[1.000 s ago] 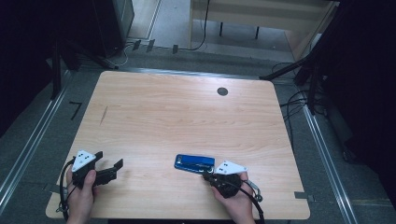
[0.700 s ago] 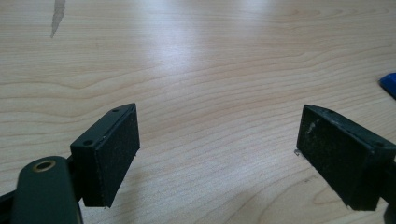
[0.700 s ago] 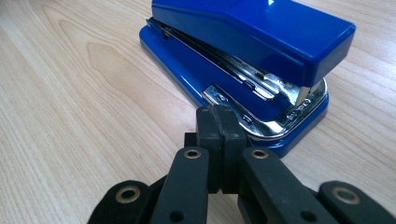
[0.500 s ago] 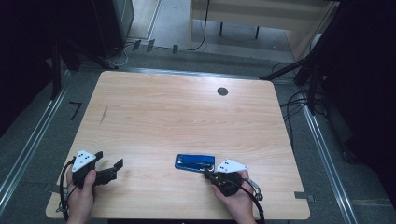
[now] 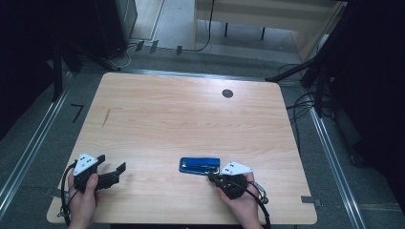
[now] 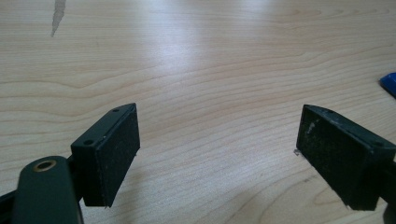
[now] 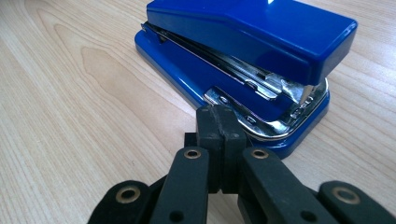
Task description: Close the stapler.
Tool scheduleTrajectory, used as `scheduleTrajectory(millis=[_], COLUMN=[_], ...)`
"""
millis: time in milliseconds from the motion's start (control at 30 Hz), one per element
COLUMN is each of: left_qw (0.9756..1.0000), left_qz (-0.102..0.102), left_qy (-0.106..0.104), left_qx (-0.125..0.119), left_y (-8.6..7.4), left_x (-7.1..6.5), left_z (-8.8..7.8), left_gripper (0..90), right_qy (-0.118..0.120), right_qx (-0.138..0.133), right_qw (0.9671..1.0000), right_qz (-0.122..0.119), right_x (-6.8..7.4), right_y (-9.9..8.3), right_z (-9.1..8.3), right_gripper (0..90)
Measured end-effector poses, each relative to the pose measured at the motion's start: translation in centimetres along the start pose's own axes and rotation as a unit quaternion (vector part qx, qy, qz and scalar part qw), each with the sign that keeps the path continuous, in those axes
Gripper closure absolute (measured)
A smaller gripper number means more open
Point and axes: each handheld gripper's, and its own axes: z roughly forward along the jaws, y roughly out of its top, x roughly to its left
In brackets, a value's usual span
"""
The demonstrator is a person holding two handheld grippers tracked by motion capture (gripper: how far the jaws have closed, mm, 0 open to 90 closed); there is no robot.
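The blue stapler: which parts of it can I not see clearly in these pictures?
- Stapler: in the right gripper view, the shut right gripper covers part of its near end.
- Left gripper view: the right edge cuts off all but one blue corner.
- High view: details are too small.

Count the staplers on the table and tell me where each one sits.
1. A glossy blue plastic stapler lies flat near the front edge of the light wooden table, right in front of the shut right claw. Nothing seems hidden.
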Motion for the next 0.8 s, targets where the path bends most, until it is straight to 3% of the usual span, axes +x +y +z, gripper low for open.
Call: scheduleTrajectory(millis=[800], left_qw=[1.0000], left_qz=[0.000], left_qy=[-0.002], left_qx=[0.000], left_y=[0.01], left_x=[0.05], left_z=[-0.02], left_gripper=[14.1], right_qy=[-0.002], right_qx=[-0.002], right_qw=[1.0000], right_qz=[-0.003], right_x=[-0.01], right_y=[0.06], right_z=[0.08], right_gripper=[89.4])
